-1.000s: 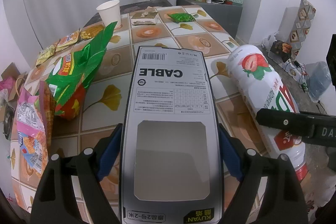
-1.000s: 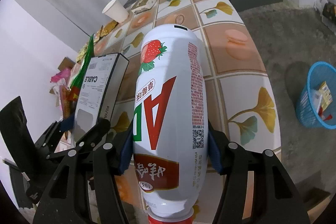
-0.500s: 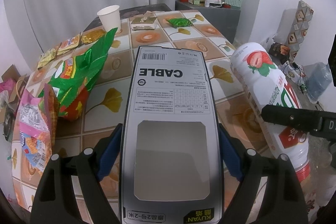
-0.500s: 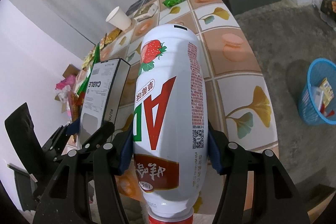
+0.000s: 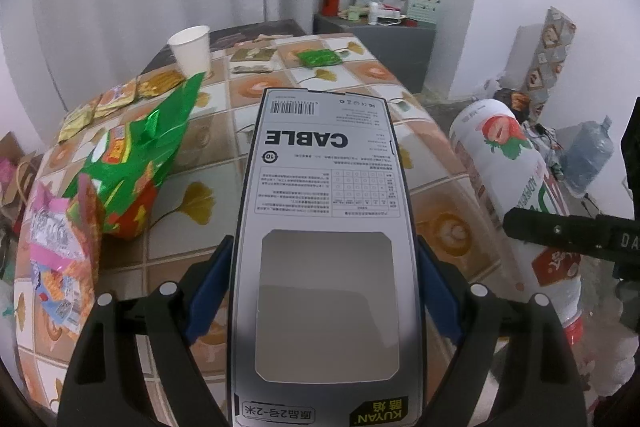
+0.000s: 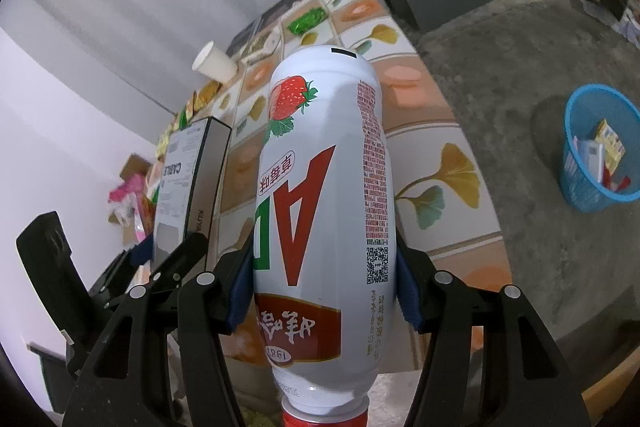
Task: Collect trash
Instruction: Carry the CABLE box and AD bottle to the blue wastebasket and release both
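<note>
My left gripper (image 5: 322,291) is shut on a grey cable box (image 5: 324,207) printed "CABLE", held above the tiled table (image 5: 440,195). My right gripper (image 6: 324,287) is shut on a large white strawberry drink bottle (image 6: 324,187) with a red cap toward me. The bottle also shows at the right of the left wrist view (image 5: 516,179). The cable box shows at the left of the right wrist view (image 6: 188,179). A blue trash basket (image 6: 600,151) with some trash inside stands on the floor to the right.
On the table lie a green snack bag (image 5: 136,155), a pink snack bag (image 5: 60,259), a white paper cup (image 5: 191,49), a small green packet (image 5: 318,58) and several flat wrappers (image 5: 120,97). A grey cabinet (image 5: 380,39) stands behind.
Both grippers have lifted and drawn back from the table with their loads; the table now sits lower and farther. The blue basket shows more fully in the right wrist view.
</note>
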{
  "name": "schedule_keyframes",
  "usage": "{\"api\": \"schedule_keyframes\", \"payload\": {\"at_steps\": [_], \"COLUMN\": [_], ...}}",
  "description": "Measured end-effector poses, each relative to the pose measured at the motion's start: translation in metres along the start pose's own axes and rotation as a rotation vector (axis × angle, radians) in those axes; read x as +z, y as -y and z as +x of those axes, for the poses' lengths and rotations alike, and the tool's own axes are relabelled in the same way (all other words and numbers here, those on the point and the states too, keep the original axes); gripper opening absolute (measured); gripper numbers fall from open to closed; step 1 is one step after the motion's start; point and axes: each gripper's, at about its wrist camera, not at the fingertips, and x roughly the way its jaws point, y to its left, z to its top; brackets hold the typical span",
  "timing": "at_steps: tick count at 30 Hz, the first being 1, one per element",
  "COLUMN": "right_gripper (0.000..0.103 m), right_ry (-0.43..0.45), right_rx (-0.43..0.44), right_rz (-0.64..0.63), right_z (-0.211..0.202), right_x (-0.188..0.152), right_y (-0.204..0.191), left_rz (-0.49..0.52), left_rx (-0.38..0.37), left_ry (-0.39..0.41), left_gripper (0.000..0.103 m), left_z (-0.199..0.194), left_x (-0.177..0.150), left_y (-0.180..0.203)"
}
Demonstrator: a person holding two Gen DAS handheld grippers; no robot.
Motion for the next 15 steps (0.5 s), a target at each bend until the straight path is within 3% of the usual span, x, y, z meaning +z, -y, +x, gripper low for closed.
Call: {"api": "schedule_keyframes", "payload": {"at_steps": [3,8,15], "right_gripper": [0.056,0.056,0.056], "right_ry": [0.039,0.13,0.307], "right_rx": [0.035,0.039,-0.047], "right_rz": [0.039,0.143,0.396], "right_z": [-0.011,-0.042,-0.109], "right_x": [0.0,0.006,0.009], "right_y": [0.013,0.057,0.171], "left_rz": [0.044,0.116,0.263], "left_rx": [-0.015,-0.108,-0.318], "left_ry": [0.008,0.002,-0.081], "left_gripper": [0.083,0.083,0.083], "left_z": [-0.003,0.0,0.037], "left_x": [0.007,0.031,0.083], "left_y": [0.016,0.063,0.176]}}
